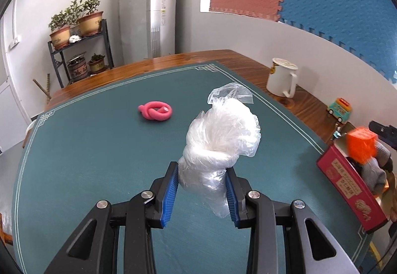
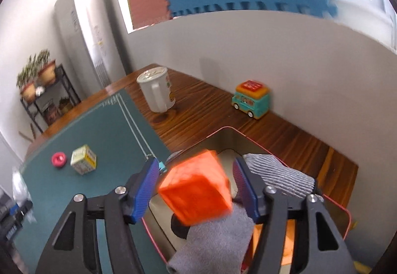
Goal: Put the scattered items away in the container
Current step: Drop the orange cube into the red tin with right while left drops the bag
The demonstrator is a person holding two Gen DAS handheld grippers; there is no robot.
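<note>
Two grippers are working w/ different items. The left gripper (image 1: 202,195) is clamping its blue pads on the lower end of a crumpled clear plastic bag (image 1: 220,139), holding it above the green mat (image 1: 86,162); the bag's bulk is billowing out past the fingertips. A pink knotted rope (image 1: 155,110) is lying on the mat beyond, well apart from the bag. The right gripper (image 2: 196,189) is sitting over the red box (image 2: 346,212), jaws spread wide. An orange cube (image 2: 197,189) is showing blurred between the pads; it is nearer the right pad, but contact can't be told, and a gap is visible on the left side. Inside the box a grey sock (image 2: 218,241) is lying under the cube, w/ a striped grey cloth (image 2: 280,174) draped over the far rim. On the mat to the left, a yellow-white cube (image 2: 83,160) is resting just beside a pink item. A white mug (image 2: 156,90) and a teal toy bus (image 2: 251,99) are standing on the wooden table (image 2: 273,137) near the wall.
</note>
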